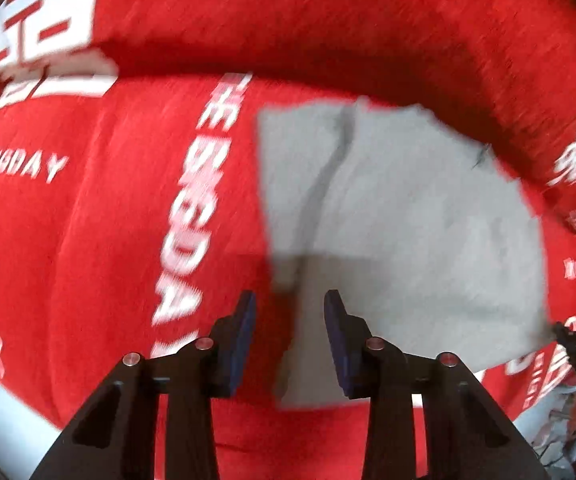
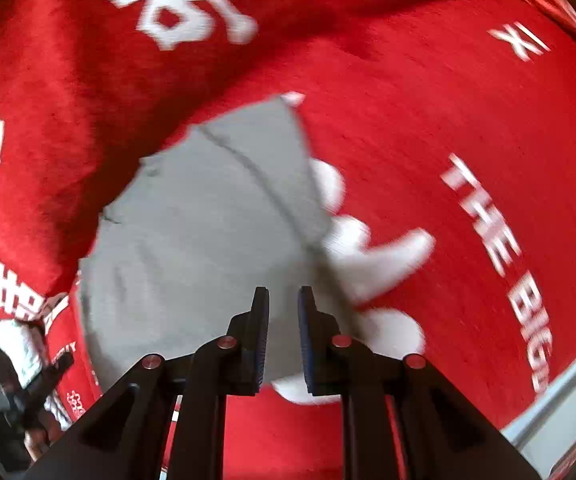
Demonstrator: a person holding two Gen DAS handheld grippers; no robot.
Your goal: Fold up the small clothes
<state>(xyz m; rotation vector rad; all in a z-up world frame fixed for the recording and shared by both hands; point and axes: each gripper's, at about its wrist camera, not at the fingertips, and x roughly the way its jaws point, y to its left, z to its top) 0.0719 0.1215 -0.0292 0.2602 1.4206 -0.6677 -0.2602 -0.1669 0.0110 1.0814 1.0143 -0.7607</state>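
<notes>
The grey cloth [image 1: 399,216], a small folded piece of clothing, lies flat on the red blanket [image 1: 88,208] with white letters, near the raised red fold along the blanket's far edge, so it can be folded on a soft, smooth spot. The left gripper [image 1: 289,320] hangs over the cloth's near left corner with its jaws apart and nothing in them, and the right gripper [image 2: 284,320] hangs over its near right edge, jaws almost together and also empty. Its long side seems to run from left to right, but the blur makes that hard to tell.
</notes>
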